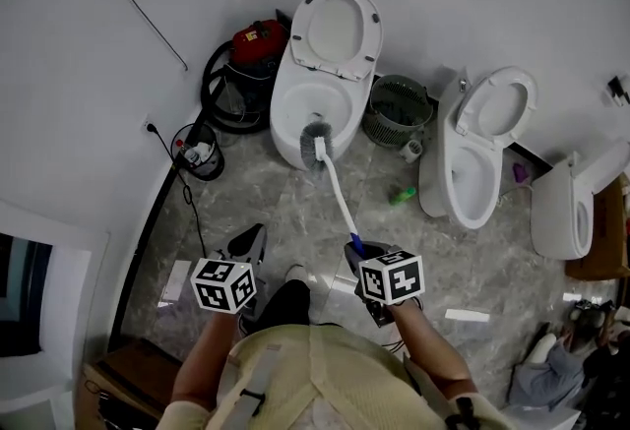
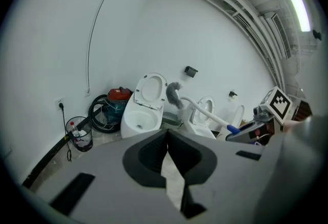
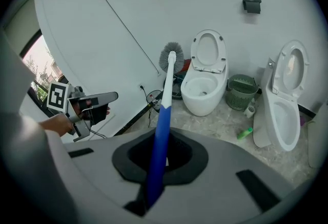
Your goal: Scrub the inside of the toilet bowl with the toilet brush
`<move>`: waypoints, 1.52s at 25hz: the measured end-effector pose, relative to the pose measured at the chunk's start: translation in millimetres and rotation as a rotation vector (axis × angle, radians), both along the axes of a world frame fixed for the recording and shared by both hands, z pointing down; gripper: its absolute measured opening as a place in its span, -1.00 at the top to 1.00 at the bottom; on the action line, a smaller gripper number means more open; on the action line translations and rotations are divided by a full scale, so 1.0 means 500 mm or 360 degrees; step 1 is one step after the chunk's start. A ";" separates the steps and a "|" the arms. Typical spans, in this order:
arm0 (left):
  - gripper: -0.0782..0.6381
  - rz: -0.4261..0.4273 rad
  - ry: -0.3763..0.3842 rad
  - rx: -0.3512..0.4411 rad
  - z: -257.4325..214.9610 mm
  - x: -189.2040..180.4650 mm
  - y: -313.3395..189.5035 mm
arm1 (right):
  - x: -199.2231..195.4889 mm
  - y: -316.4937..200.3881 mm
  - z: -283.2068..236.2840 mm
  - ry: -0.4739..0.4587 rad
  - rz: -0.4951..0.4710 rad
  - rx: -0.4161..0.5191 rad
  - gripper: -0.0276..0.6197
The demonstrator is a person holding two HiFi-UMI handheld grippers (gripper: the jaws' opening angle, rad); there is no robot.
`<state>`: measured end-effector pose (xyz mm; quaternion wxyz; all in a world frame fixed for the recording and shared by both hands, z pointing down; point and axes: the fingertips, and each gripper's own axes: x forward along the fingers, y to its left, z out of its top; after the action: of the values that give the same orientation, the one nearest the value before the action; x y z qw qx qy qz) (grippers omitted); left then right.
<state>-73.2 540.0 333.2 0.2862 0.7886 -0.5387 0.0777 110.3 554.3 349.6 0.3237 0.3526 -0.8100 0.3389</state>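
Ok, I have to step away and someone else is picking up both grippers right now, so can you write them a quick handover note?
Left gripper: shut, nothing in it, held idle to one side.
Right gripper: shut on the blue grip of the toilet brush.
The brush head is in the air by the front rim of the toilet straight ahead, whose lid is up. It does not look to be down in the bowl.
Done: brush in hand, at the toilet.
Left: lower the head into the bowl and scrub the inside.
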 end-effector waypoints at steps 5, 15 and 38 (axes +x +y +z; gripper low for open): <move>0.75 0.0009 0.0031 -0.0031 0.013 -0.043 -0.064 | -0.046 -0.079 -0.004 0.0012 -0.0036 -0.0029 0.83; 0.75 0.0000 -0.0043 -0.0062 0.038 -0.063 -0.205 | -0.066 -0.217 0.017 0.0015 -0.0060 -0.0078 0.83; 0.75 -0.0053 -0.0128 -0.0096 0.153 -0.004 -0.736 | -0.003 -0.719 0.170 0.0121 -0.0269 -0.0360 0.83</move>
<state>-75.0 171.9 409.5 0.2893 0.7667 -0.5603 0.1206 108.6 194.7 434.6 0.4192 0.2569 -0.7805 0.3860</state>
